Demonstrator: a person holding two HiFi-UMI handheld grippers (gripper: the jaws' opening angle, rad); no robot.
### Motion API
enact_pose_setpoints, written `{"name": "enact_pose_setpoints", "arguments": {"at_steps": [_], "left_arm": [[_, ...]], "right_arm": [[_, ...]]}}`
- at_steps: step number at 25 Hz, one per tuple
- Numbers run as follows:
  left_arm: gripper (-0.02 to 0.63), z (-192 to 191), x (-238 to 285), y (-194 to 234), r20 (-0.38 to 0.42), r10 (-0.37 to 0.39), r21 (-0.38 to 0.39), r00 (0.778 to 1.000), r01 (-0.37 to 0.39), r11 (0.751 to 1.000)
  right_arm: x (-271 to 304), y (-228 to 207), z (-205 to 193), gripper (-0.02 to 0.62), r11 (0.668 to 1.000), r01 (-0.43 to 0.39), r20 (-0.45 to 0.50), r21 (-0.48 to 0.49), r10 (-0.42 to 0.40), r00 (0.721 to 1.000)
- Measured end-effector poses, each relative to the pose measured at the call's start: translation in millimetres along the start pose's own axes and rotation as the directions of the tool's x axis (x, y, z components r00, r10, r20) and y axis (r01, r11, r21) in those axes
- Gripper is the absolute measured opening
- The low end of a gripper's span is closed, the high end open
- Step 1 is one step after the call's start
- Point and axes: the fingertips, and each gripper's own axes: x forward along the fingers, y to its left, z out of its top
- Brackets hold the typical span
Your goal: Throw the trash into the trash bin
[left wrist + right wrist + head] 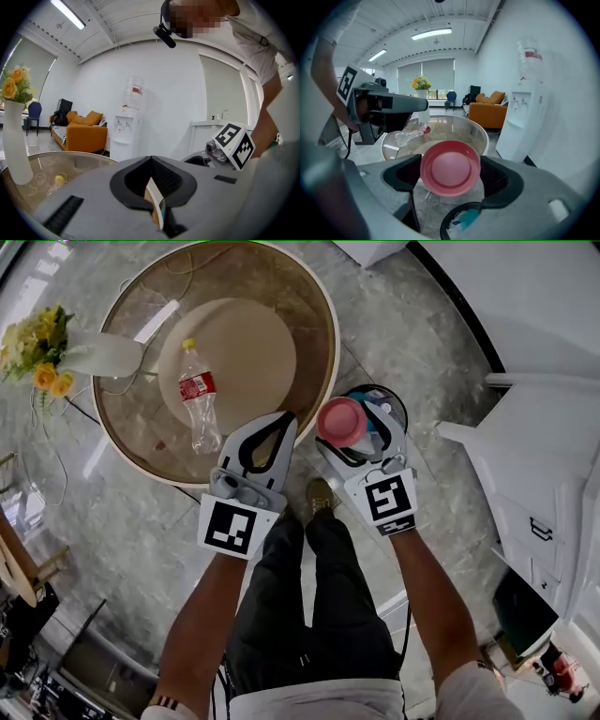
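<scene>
Ideally the bottle (197,395), lying on the round table (309,315) at far left, waits its turn. The left gripper (151,159), near the table's rim, is closed on a thin pale scrap (154,201). Further right, the right gripper (450,171) clamps a pink cup (450,168) above the trash bin (446,221), seemingly towards its left side. Centre the cup over the opening, then part the jaws.

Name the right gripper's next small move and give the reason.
Probably draw the right gripper back slightly. Its jaws are clamped on the pink round plastic cup, which in the head view hangs over the edge of the black round trash bin rather than its middle. Releasing there might miss.
</scene>
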Motion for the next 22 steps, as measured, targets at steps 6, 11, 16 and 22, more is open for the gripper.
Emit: {"name": "enact_pose_setpoints", "arguments": {"at_steps": [6, 11, 16, 22], "left_arm": [[-0.002, -0.2, 15.8, -36.0, -0.012, -0.056, 0.001, 0.998, 0.056, 0.998], [-0.001, -3.2, 22.4, -49.8, -0.022, -0.067, -0.003, 0.998, 0.067, 0.998], [-0.001, -6.0, 27.1, -59.7, -0.029, -0.078, 0.002, 0.997, 0.078, 0.997], [-0.001, -10.8, 29.5, -59.5, -0.039, -0.068, 0.001, 0.997, 0.068, 0.998]], "right_arm": [[-34.6, -27.0, -42.3, 0.387, 0.997, 0.063, -0.061, 0.037, -0.06, 0.996], [-46.6, -41.1, -78.2, 0.391, 0.994, 0.088, -0.125, 0.061, -0.08, 0.989], [-53.8, -51.4, -96.1, 0.4, 0.992, 0.103, -0.155, 0.075, -0.09, 0.984], [-57.1, -58.3, -92.6, 0.399, 0.989, 0.117, -0.118, 0.087, -0.106, 0.987]]}}
